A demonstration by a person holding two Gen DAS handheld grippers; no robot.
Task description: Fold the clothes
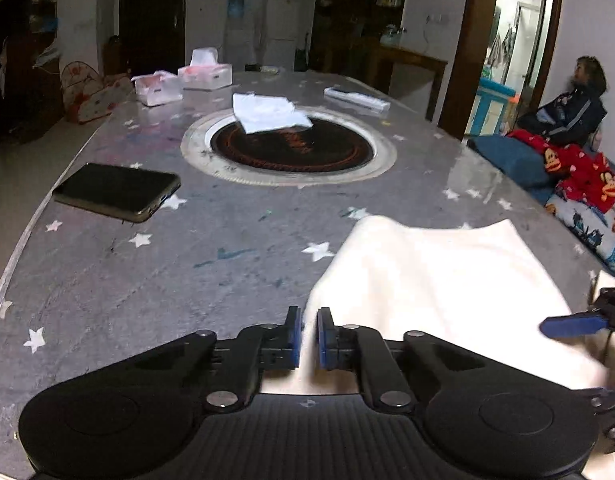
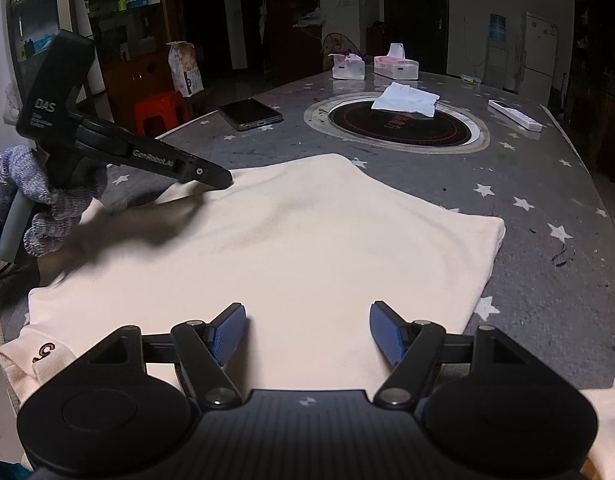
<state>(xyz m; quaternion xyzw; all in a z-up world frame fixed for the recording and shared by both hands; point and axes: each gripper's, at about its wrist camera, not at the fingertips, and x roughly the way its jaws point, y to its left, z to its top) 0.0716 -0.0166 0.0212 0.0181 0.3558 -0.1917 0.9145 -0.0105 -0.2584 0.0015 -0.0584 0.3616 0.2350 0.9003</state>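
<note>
A cream garment (image 2: 307, 240) lies spread flat on the grey star-patterned table (image 2: 527, 184), with a small embroidered mark on its near left corner. In the right wrist view my left gripper (image 2: 223, 180), held by a gloved hand (image 2: 47, 200), sits at the garment's far left edge. In the left wrist view the garment (image 1: 427, 280) runs between the blue pads of my left gripper (image 1: 309, 336), which is shut on that edge. My right gripper (image 2: 309, 332) hovers open over the garment's near edge, with nothing pinched. One of its fingers (image 1: 571, 326) shows at the right.
A black phone (image 1: 115, 192) lies at the table's left. A round black hotplate (image 1: 291, 148) sits in the table's middle with a white tissue (image 1: 267, 114) on it. Tissue boxes (image 1: 205, 72) and a white remote (image 1: 355, 98) are farther back. A person (image 1: 567, 108) sits at right.
</note>
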